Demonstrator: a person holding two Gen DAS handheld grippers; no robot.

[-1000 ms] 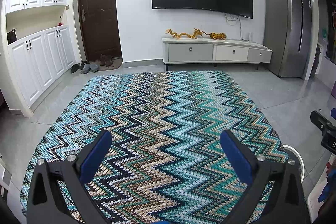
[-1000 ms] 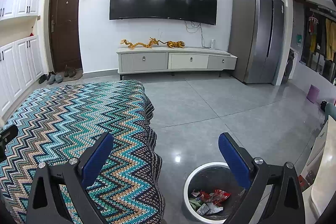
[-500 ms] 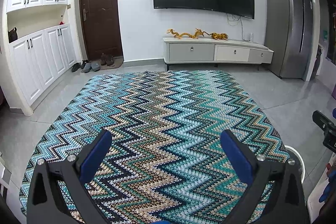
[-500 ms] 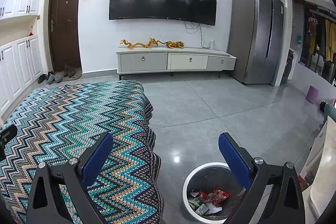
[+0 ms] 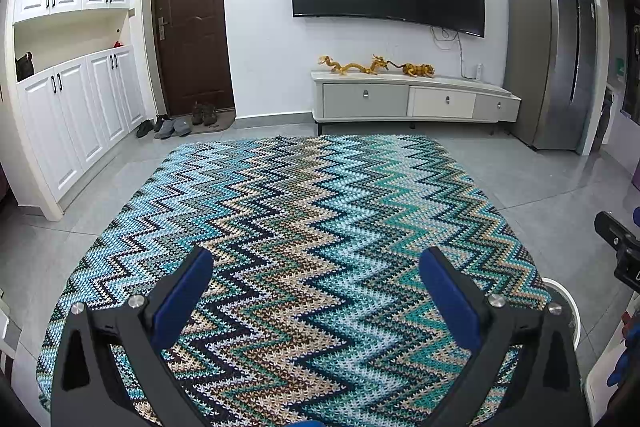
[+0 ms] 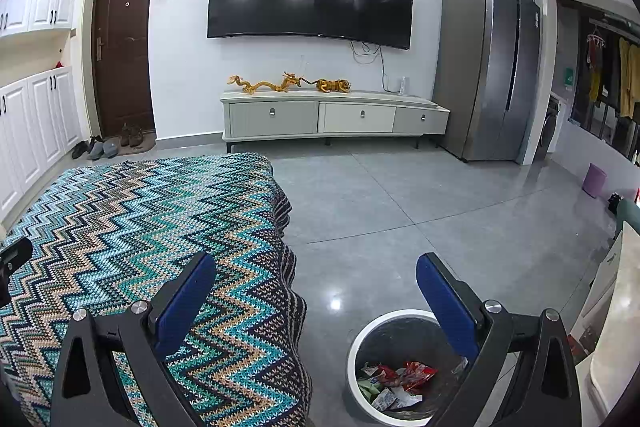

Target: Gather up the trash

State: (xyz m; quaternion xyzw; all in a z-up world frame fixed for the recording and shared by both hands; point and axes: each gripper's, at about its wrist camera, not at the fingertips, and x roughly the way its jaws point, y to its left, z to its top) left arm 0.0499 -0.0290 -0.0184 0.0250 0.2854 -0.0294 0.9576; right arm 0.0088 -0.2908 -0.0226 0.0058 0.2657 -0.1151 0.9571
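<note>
A white-rimmed trash bin with a black liner stands on the grey floor beside the covered table, holding red, green and white wrappers. My right gripper hovers above it and to its left, open and empty. My left gripper hangs open and empty over the zigzag-patterned cloth that covers the table. A sliver of the bin's rim shows at the right in the left wrist view. No loose trash is visible on the cloth.
A TV cabinet with golden figurines stands against the far wall under a wall TV. A grey fridge is at right, white cupboards and a brown door with shoes at left. A pale table edge is at the far right.
The left wrist view has drifted very slightly; both grippers stay open and nearly still.
</note>
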